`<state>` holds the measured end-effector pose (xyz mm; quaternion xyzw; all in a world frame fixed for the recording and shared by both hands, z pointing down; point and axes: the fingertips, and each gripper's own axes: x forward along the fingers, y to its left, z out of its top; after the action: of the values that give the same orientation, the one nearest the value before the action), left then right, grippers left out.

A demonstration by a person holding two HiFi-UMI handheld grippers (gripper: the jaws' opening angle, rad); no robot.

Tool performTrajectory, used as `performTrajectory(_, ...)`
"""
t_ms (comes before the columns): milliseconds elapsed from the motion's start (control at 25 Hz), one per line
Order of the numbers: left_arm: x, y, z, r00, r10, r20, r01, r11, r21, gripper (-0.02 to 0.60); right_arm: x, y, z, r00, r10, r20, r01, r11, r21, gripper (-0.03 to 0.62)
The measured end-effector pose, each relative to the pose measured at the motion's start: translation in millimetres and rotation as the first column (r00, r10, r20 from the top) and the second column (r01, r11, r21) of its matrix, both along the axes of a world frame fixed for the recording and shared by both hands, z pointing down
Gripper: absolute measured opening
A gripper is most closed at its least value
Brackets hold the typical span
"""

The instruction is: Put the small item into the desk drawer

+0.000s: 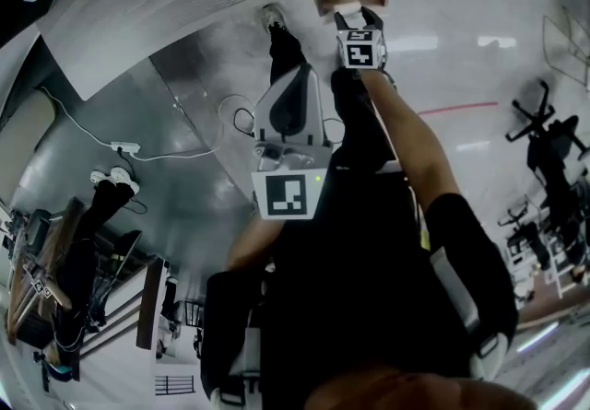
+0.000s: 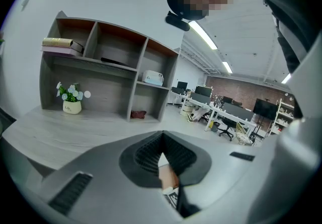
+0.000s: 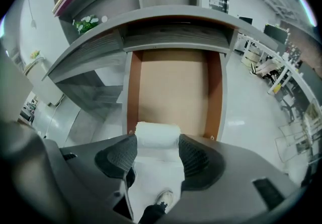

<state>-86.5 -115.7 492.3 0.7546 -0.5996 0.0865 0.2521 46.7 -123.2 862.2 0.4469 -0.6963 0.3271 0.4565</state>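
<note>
While the right gripper pinches the white rolled item just over the front edge of the open drawer, the person would probably do best to carry it further inside and lower it before parting the jaws, with the left gripper closed on nothing, well clear.

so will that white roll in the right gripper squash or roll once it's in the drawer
The white roll looks soft, like rolled cloth or paper, so it probably squashes a bit and is light. Being cylindrical, it may roll slightly on the flat drawer bottom, though the side walls should stop it.
</note>
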Motion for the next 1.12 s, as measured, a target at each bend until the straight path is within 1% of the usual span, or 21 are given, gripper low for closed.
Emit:
performTrajectory(400, -6.9, 0.3, 10.5, 1.0, -0.016, -0.003, 0.016, 1.0, -0.013, -0.003, 3.1, 2.1, 20.6, 0.999, -0.012, -0.051, 0.01, 0.999, -0.052, 0.258)
performTrajectory(680, -11.7, 1.8, 16.8, 1.0, -0.026, -0.004, 0.026, 0.999, -0.025, -0.003, 0.9, 3.1, 29.6, 0.998, -0.015, -0.068, 0.009, 0.996, -0.083, 0.259)
performTrajectory(1120, -12.6, 2.3, 18.5, 1.0, -0.03, -0.007, 0.029, 0.999, -0.033, -0.003, 3.8, 1.2, 36.7, 0.995, -0.014, -0.095, 0.004, 0.994, -0.107, 0.259)
